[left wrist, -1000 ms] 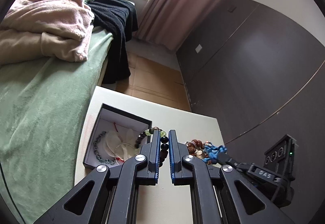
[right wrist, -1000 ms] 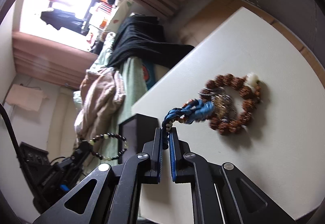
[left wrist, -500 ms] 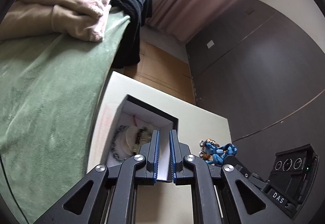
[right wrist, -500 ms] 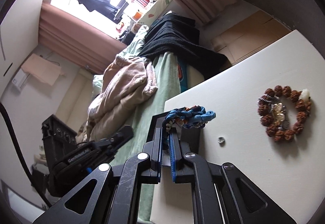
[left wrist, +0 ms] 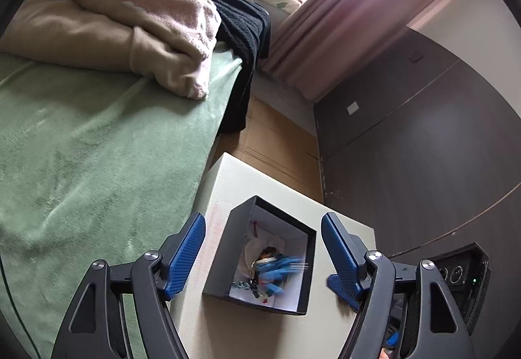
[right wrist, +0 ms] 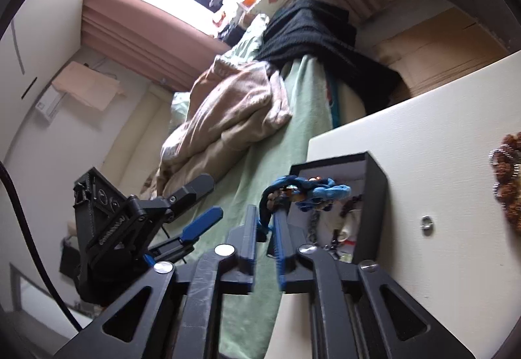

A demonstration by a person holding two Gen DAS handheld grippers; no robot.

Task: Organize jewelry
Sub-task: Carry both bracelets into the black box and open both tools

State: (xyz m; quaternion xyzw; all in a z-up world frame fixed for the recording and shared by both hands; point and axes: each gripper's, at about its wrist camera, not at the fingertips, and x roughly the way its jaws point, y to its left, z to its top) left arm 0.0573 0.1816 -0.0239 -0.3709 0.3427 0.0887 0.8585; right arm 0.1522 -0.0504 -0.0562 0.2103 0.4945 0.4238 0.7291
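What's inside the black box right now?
Inside the black box: a blurred blue braided bracelet on top, a dark beaded bracelet, a ring-like piece and a pale liner. Anything beneath the blue one is hidden.

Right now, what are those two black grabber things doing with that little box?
A person is putting jewelry away into the small black box on the white table, with a gripper in each hand. The left gripper has just opened with nothing between its fingers. The right gripper has just been opening too, and the blue braided bracelet is dropping from it into the box. A brown bead bracelet and a small ring lie on the table.
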